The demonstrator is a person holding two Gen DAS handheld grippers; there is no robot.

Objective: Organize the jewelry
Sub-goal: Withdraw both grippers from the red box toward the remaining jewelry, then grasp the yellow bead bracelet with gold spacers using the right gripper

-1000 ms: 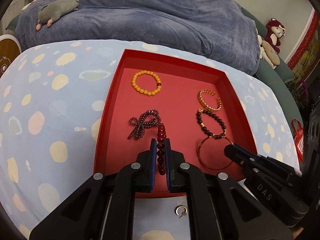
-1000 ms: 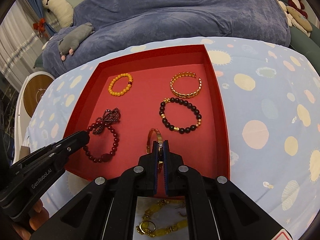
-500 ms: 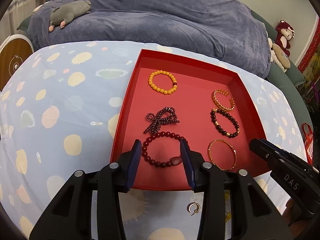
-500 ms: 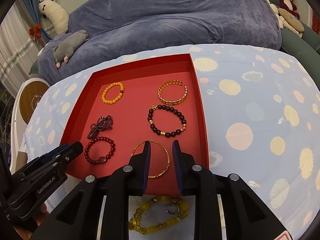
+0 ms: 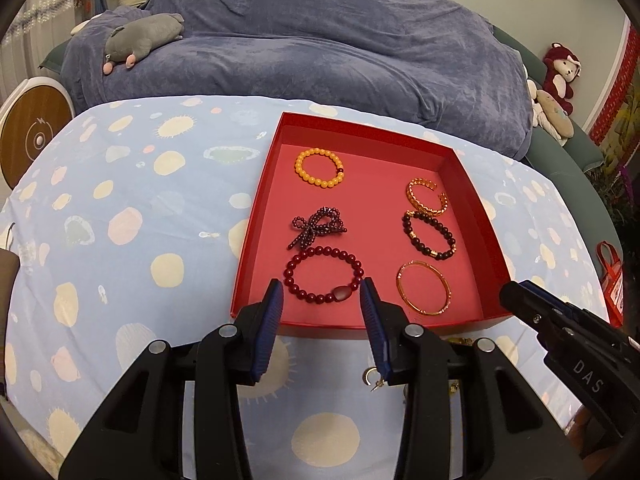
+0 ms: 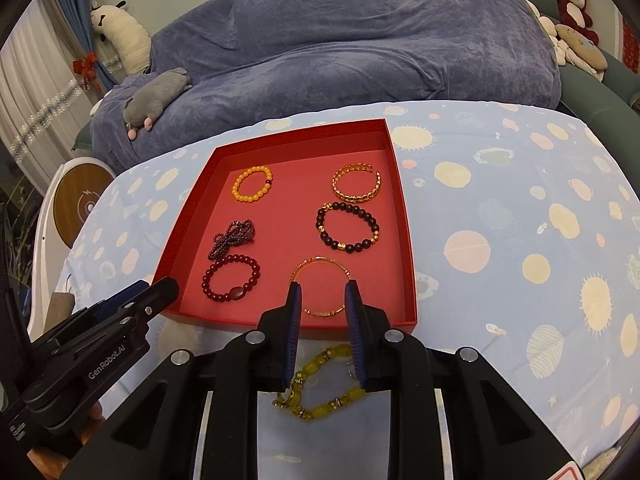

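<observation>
Below parted jaws: red bead bracelet [image 5: 323,276], gold bangle [image 6: 319,287].

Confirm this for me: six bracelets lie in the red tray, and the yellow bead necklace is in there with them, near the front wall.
Not quite. Six bracelets do lie in the red tray, but the yellow bead necklace is outside it, on the spotted cloth in front of the tray's front wall, below the right gripper. The right wrist view shows this.
</observation>
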